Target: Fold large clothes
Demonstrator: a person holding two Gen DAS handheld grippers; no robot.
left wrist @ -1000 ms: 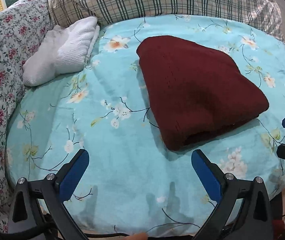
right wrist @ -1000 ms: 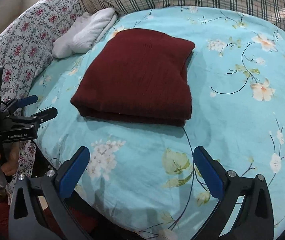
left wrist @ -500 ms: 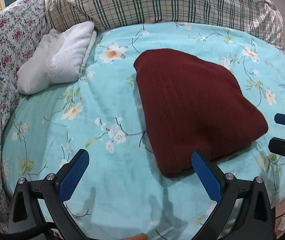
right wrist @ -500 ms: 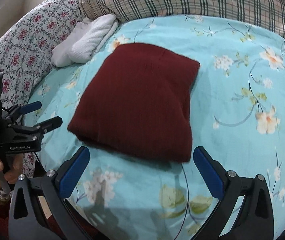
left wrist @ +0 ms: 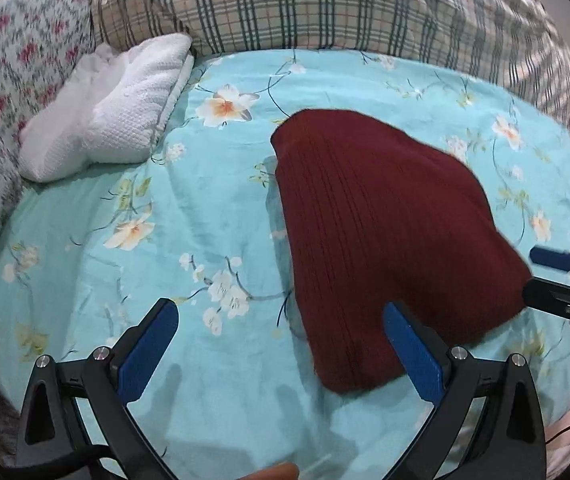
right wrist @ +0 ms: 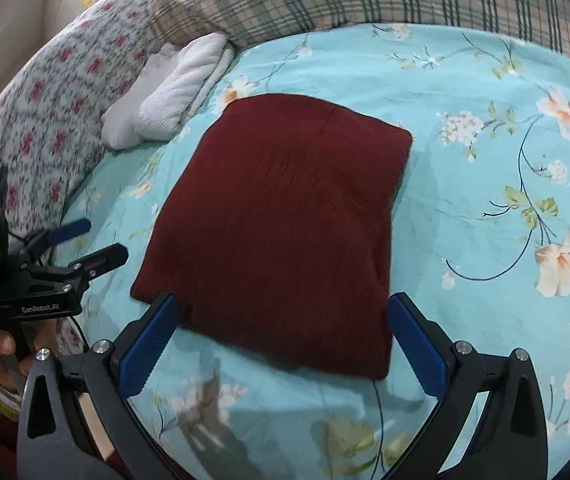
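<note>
Right gripper point(right wrist: 281, 340) hovering spread wide over near edge of folded maroon sweater point(right wrist: 285, 224), gripping nothing. Left gripper point(left wrist: 281, 344) likewise spread, unloaded. Sweater lying on floral bedsheet point(left wrist: 205, 208); contact apparently none, edges blurred.

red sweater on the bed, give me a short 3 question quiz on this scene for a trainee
1. True or false: the red sweater lies folded on the blue sheet.
2. Multiple choice: the white towel lies A) on the sweater, B) apart from it, beside the floral pillow, C) in a hand-held gripper.
3. Fill in: both the left hand-held gripper and the right hand-held gripper are ____ and hold nothing.

Key: 1 true; 2 B; 3 open
</note>
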